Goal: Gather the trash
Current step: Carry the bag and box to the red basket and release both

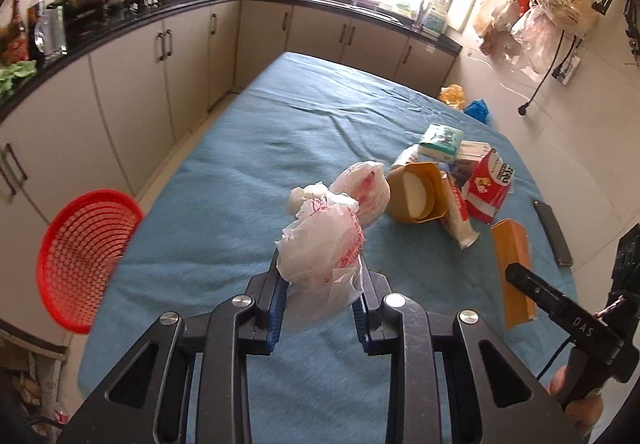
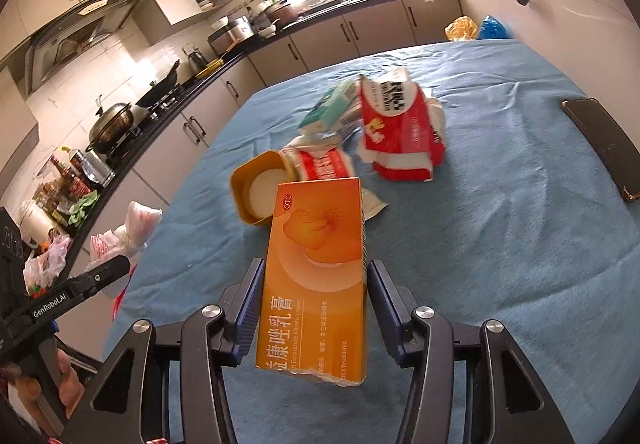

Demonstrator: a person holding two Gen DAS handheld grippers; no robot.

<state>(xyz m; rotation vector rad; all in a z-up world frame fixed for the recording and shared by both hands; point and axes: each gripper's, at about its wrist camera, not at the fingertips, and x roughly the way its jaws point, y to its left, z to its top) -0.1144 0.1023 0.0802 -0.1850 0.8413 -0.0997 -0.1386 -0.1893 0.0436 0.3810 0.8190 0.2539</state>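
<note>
Here the left gripper is clamped on a crumpled white plastic bag with red print, lifted above the blue cloth-covered table. A red plastic mesh basket sits off the table's left edge. The right gripper has its jaws pressed on a long orange cardboard box, also raised off the cloth. Toward the table's middle lies the remaining litter: an orange plastic tub on its side, a torn red-and-white carton and a green-and-white packet. A dark phone rests near the right edge.
</note>
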